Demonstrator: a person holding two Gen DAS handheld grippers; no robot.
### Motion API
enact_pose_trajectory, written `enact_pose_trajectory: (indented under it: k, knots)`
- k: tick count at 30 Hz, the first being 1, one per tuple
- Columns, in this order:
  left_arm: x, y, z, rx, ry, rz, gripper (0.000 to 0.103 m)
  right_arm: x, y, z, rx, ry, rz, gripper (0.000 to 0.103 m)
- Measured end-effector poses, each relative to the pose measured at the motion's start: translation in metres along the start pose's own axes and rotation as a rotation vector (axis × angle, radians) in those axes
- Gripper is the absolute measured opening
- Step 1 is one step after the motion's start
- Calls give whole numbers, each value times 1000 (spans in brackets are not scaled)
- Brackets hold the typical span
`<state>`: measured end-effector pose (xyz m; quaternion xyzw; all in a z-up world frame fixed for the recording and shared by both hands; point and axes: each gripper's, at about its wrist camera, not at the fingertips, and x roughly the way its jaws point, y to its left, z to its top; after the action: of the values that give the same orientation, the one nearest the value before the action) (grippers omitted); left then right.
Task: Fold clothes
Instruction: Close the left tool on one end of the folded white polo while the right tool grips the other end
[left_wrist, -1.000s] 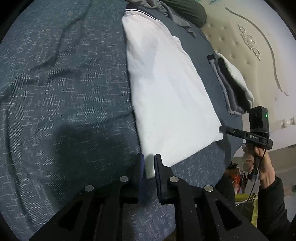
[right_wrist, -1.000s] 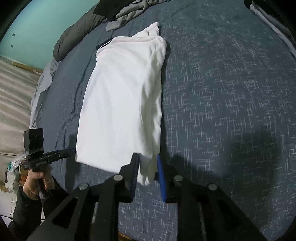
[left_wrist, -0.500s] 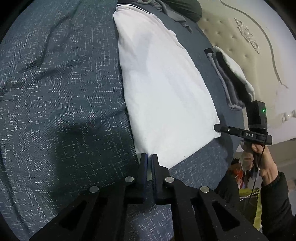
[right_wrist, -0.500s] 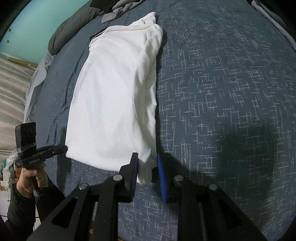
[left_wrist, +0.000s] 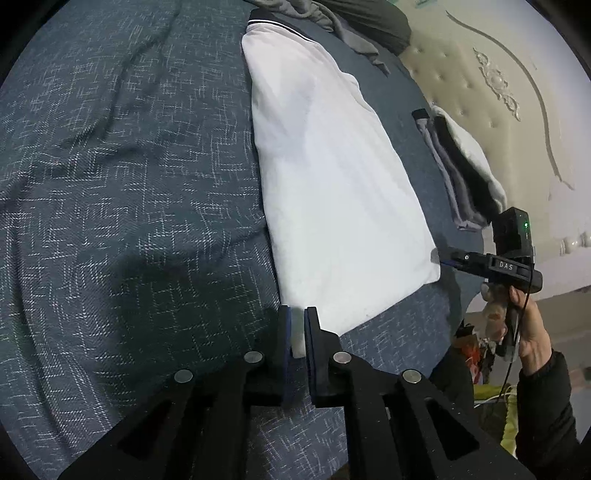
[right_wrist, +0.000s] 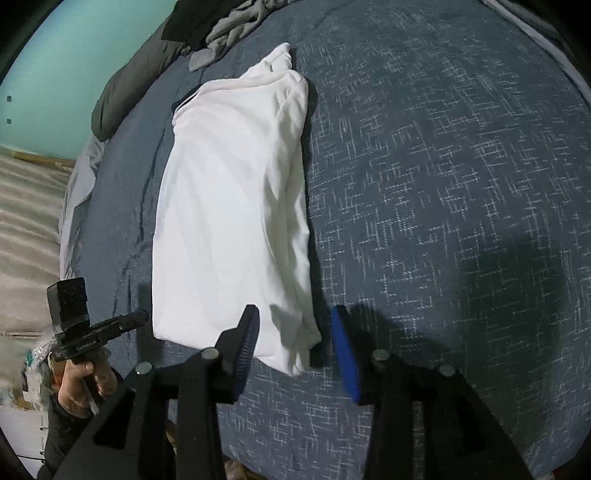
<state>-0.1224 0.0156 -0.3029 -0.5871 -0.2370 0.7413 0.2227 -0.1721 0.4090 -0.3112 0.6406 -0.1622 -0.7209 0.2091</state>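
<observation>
Looking along the left gripper (left_wrist: 295, 334) first, the only legible writing is "DAS" in pale letters on the body of the right gripper (left_wrist: 441, 256), seen off to the right in a hand (left_wrist: 517, 321) with a dark sleeve; a small green light glows on the black camera block above it. The white shirt (left_wrist: 332, 177), folded into a long strip, lies on the blue-grey flecked bedspread (left_wrist: 129, 184), running away from the left gripper toward a dark-trimmed collar at the far end. Its near left corner sits between the left fingers, whose jaws have just eased apart a little; they stand narrow with white cloth in the gap, and whether the pads press it I cannot tell. A stack of folded clothes (left_wrist: 461, 173) in grey, black and white rests near the cream headboard (left_wrist: 491, 74). In the right wrist view the shirt (right_wrist: 232, 221) stretches away on the bedspread (right_wrist: 443, 184), its near right corner lying between the right gripper (right_wrist: 299, 345) fingers, which have just been opening and stand released, clear of the cloth on both sides. The left gripper (right_wrist: 138, 317) shows at the shirt's other near corner; the label on it is too small to read
</observation>
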Motion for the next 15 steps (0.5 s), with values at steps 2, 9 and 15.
enact_pose_trajectory:
  k: [2, 9, 15]
  knots:
    - [3, 0, 2, -14, 4, -11, 32, 6, 4, 1, 5, 23, -11, 46]
    - [16, -2, 4, -25, 28, -32, 37, 25, 12, 1, -9, 80, 2, 58]
    - [28, 4, 5, -59, 44, -41, 37, 36, 12, 5, -27, 113, -11, 61]
